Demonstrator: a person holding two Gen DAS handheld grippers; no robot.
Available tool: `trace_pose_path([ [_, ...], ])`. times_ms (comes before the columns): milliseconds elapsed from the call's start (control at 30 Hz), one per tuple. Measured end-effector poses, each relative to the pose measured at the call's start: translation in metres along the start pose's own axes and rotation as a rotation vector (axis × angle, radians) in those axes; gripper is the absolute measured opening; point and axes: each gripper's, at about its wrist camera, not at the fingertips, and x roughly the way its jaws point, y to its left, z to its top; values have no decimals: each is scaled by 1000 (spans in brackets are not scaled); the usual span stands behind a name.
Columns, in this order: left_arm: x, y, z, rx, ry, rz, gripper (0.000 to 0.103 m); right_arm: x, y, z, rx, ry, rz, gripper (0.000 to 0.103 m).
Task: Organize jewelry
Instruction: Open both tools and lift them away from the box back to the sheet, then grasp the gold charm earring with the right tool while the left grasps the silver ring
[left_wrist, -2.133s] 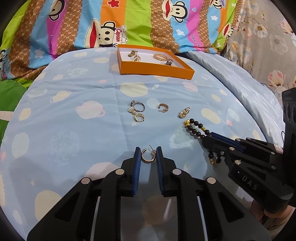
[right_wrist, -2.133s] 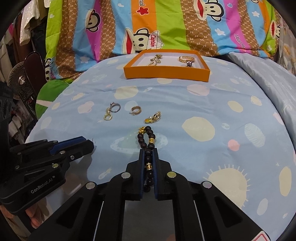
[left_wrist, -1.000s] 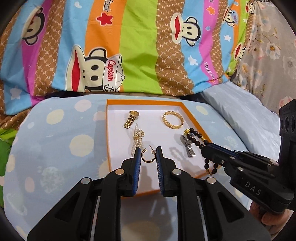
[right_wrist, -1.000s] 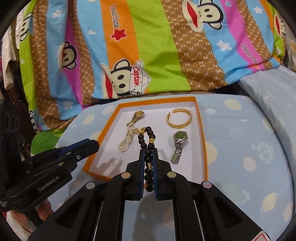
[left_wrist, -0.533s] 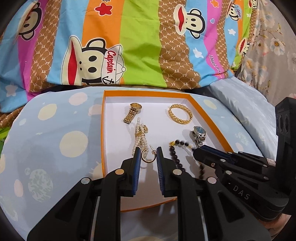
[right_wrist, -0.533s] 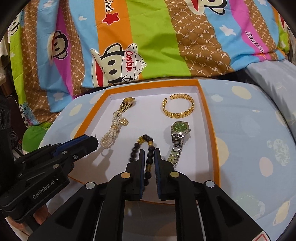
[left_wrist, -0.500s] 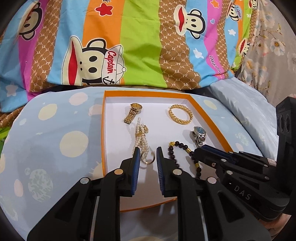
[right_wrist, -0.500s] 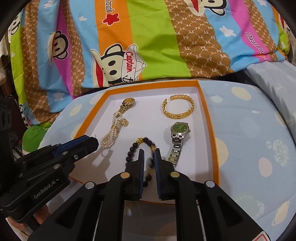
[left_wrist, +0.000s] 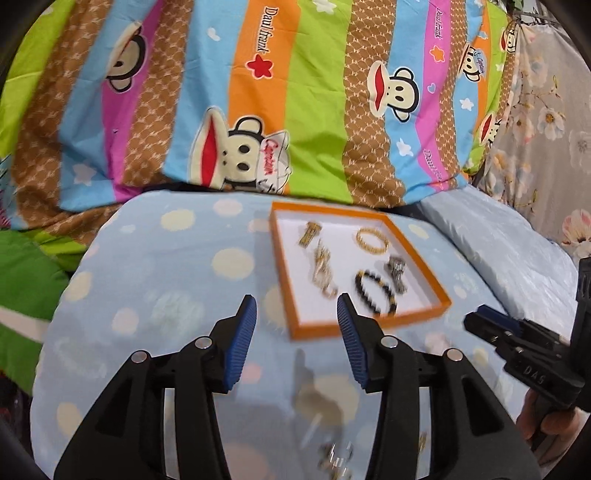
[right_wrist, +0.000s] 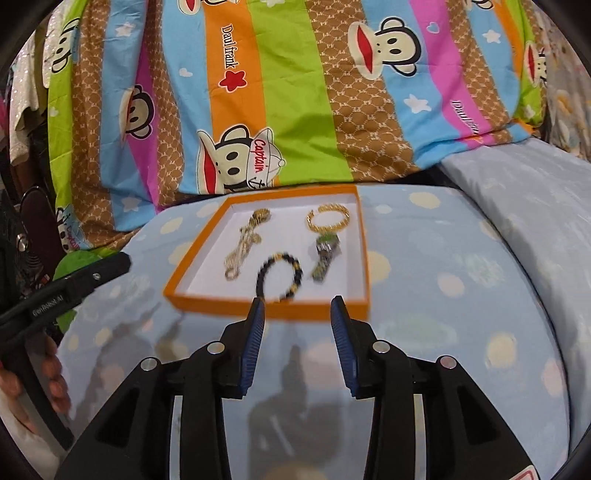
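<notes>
An orange tray (left_wrist: 369, 325) (right_wrist: 266, 308) with a white floor lies on the blue bed sheet. In it lie a black bead bracelet (left_wrist: 375, 291) (right_wrist: 279, 275), a small gold hoop earring (left_wrist: 330, 291), a pearl bracelet (left_wrist: 321, 266) (right_wrist: 243, 243), a gold bangle (left_wrist: 371, 240) (right_wrist: 327, 218) and two watches. My left gripper (left_wrist: 295, 306) (right_wrist: 110, 266) hangs just in front of the tray's near left corner; its jaws are opening, with nothing between them. My right gripper (right_wrist: 297, 314) (left_wrist: 480, 323) hovers before the tray's near rim, its jaws also opening and empty.
A striped monkey-print quilt (right_wrist: 295, 110) rises behind the tray. Several loose earrings (left_wrist: 336, 461) lie blurred on the sheet under my left gripper. A floral cloth (left_wrist: 546, 147) hangs at the right. A hand (right_wrist: 48, 380) grips the left tool.
The left gripper let go of the hoop earring and the right one let go of the bead bracelet; both now lie in the tray. Both grippers drew back from the tray with jaws spread.
</notes>
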Motion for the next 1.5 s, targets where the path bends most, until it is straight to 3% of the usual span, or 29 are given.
trace_pose_path([
  [133, -22, 5, -46, -1, 62, 29, 44, -18, -1, -37, 34, 44, 5, 38],
  [233, -29, 3, -71, -18, 107, 10, 44, -23, 4, -59, 39, 82, 15, 38],
  [467, -37, -12, -97, 2, 127, -13, 44, -23, 29, -83, 16, 122, 53, 38],
  [933, -29, -13, -106, -25, 170, -46, 44, -5, 51, -81, 3, 145, 86, 38],
  [1033, -28, -14, -106, -22, 172, -54, 44, -1, 52, -80, 8, 151, 91, 34],
  [1167, -27, -17, -107, -5, 176, -58, 44, 3, 53, -79, 7, 169, 99, 14],
  [1500, -18, -24, -98, 1, 175, -47, 44, -6, 53, -77, -7, 126, 72, 13],
])
